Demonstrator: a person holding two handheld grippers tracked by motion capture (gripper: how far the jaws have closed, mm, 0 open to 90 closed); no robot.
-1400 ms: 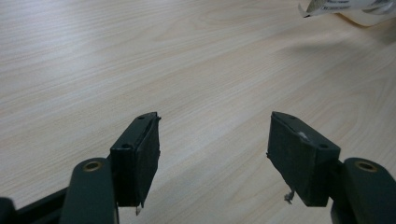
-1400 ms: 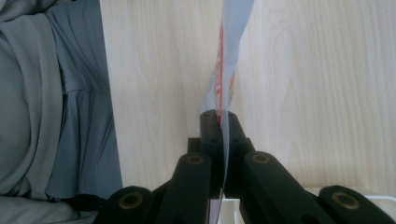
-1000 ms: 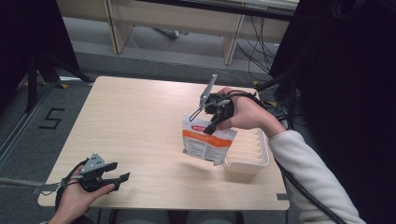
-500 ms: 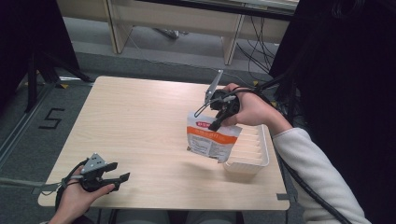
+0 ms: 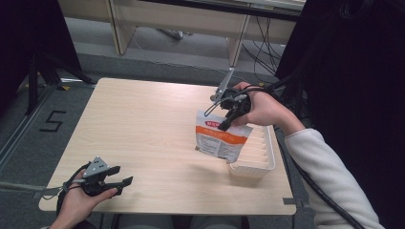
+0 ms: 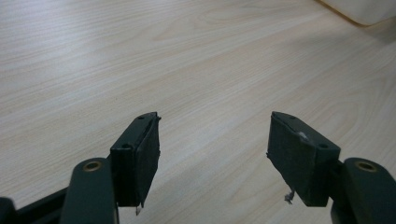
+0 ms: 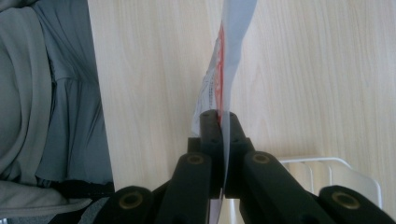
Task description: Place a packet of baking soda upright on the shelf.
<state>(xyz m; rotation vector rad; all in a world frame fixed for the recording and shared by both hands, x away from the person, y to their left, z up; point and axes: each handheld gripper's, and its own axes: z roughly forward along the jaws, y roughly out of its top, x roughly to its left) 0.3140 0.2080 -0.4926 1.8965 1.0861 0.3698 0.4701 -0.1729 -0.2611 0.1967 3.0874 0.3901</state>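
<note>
A white and orange pouch (image 5: 221,140) hangs above the table, lifted by its top edge. My right gripper (image 5: 224,125) is shut on that edge; in the right gripper view the pouch (image 7: 229,56) runs edge-on up from the closed jaws. Its lower right corner hangs over the white ridged tray (image 5: 264,160) at the table's right side. My left gripper (image 5: 120,182) rests in a hand at the near left corner of the table, open. Only bare wood lies between its pads (image 6: 140,154).
The wooden table (image 5: 143,124) has a wide bare stretch at left and centre. The tray sits close to the right edge. Grey floor with a taped number lies to the left, and cables run behind the table.
My right gripper has carried the pouch to the right and a little higher, so it now hangs partly over the tray. The left gripper has stayed put.
</note>
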